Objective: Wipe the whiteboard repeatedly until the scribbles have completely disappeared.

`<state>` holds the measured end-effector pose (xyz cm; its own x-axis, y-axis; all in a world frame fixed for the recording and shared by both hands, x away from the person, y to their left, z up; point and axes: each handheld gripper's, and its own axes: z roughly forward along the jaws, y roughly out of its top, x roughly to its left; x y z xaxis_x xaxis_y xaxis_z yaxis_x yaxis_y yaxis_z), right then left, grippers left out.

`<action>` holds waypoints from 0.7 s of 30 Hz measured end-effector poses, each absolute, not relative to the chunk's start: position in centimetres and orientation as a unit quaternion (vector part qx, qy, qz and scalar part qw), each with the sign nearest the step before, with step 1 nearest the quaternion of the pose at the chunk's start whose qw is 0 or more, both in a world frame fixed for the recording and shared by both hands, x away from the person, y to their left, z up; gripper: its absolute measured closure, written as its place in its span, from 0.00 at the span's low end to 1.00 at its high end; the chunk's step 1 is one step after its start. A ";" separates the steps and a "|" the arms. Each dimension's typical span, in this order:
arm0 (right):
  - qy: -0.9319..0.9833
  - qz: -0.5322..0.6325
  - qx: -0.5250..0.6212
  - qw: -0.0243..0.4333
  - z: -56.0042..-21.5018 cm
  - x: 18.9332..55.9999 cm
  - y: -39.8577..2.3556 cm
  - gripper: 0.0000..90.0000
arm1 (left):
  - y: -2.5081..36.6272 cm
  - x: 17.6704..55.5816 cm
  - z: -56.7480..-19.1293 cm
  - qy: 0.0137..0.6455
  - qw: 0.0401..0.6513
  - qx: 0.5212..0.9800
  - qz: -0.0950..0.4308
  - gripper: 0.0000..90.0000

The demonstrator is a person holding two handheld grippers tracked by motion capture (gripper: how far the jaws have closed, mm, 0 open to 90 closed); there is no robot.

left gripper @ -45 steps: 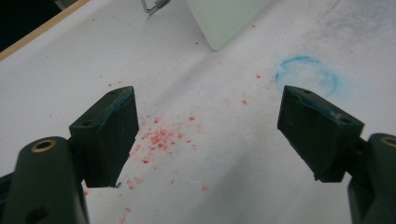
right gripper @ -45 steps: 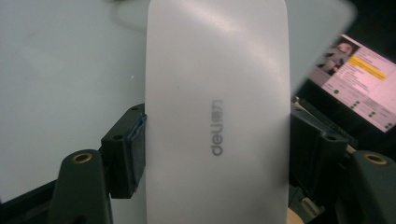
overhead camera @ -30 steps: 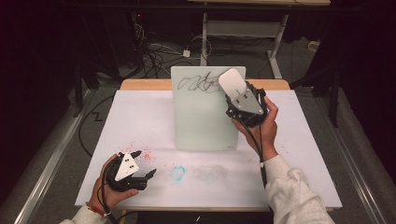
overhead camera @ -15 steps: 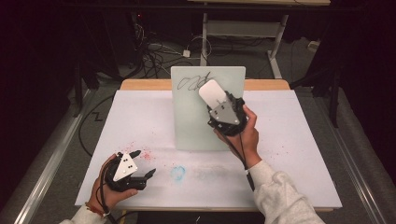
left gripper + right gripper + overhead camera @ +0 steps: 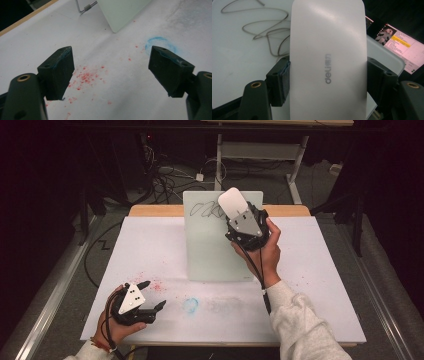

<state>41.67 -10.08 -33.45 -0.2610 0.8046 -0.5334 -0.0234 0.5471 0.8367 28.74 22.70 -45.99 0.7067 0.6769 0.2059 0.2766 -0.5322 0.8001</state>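
Setting: a lab-style recording room.
Table (image 5: pixel 150 245): was covered in white paper, wooden edge showing at its far side.
Behind the table: loose cables (image 5: pixel 170 175) lay on grey floor beside a metal frame (image 5: pixel 260 150).
Surroundings: dark curtains (image 5: pixel 45 185) enclosed the table.

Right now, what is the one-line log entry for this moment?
right claw: shut on white eraser, at scribble | board: upright, scribble unwiped | left claw: open, empty, over red specks
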 end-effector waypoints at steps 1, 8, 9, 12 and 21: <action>0.693 0.386 0.284 0.538 -33.3 41.7 -10.0 0.35 | 22.7 28.8 -46.0 0.285 0.392 0.837 0.255 0.22; 0.707 0.383 0.266 0.531 -34.9 41.1 -7.8 0.35 | 22.7 28.8 -46.1 0.282 0.393 0.838 0.251 0.22; 0.714 0.380 0.260 0.528 -35.3 40.9 -7.3 0.35 | 22.7 28.8 -46.1 0.282 0.392 0.839 0.252 0.22; 0.735 0.378 0.243 0.508 -36.8 40.3 -6.2 0.35 | 22.5 28.8 -46.1 0.279 0.389 0.841 0.251 0.22; 0.725 0.373 0.259 0.518 -34.9 40.9 -8.3 0.35 | 22.4 28.7 -46.1 0.277 0.388 0.843 0.249 0.22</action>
<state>40.93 -8.30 -34.89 -0.3280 0.7625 -0.5577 -0.0106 0.5874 0.8092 28.72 22.43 -46.12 0.7227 0.6601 0.2048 0.2738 -0.5455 0.7922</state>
